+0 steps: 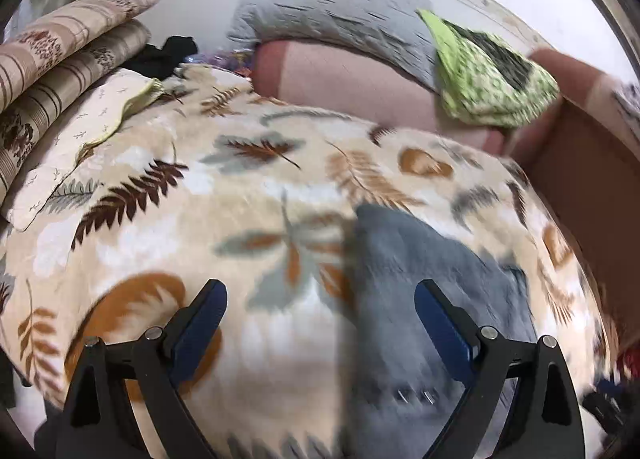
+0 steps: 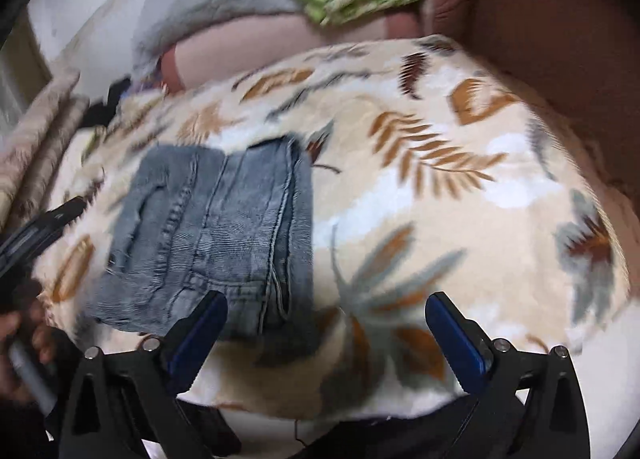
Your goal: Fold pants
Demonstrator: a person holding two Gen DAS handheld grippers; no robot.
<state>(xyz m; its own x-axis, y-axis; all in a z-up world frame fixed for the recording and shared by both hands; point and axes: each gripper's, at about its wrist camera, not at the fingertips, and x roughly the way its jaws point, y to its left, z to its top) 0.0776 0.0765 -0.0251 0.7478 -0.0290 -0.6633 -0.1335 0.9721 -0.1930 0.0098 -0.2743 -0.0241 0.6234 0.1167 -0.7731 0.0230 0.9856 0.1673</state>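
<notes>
The bed (image 2: 460, 195), covered by a cream blanket printed with brown, orange and grey leaves, fills both views, with striped pillows (image 1: 60, 59) stacked at its far left, a grey pillow (image 1: 332, 7) against the wall and a green patterned cloth (image 1: 488, 79) lying near the brown headboard side. On the blanket lie the pants (image 2: 216, 235), grey-blue denim already doubled into a compact rectangle, with seams and a hem edge running along its length; in the left wrist view they show as a blurred grey-blue patch under and just beyond that claw's right finger. Judging from this compact shape, the folding looks nearly finished, and what remains is probably a last fold or a tidy-up of the bundle. To do that well, each claw should come down at a corner of the same short edge, catch all the layers together, lift only enough to clear the blanket, and lay the edge squarely onto the opposite one so the seams stay aligned. The soft pile may drag the denim, so a low, even carry would help. The left claw (image 1: 320, 299) is spread wide and holds nothing; the right claw (image 2: 326, 311) is likewise spread and empty, its left finger over the near edge of the pants.
</notes>
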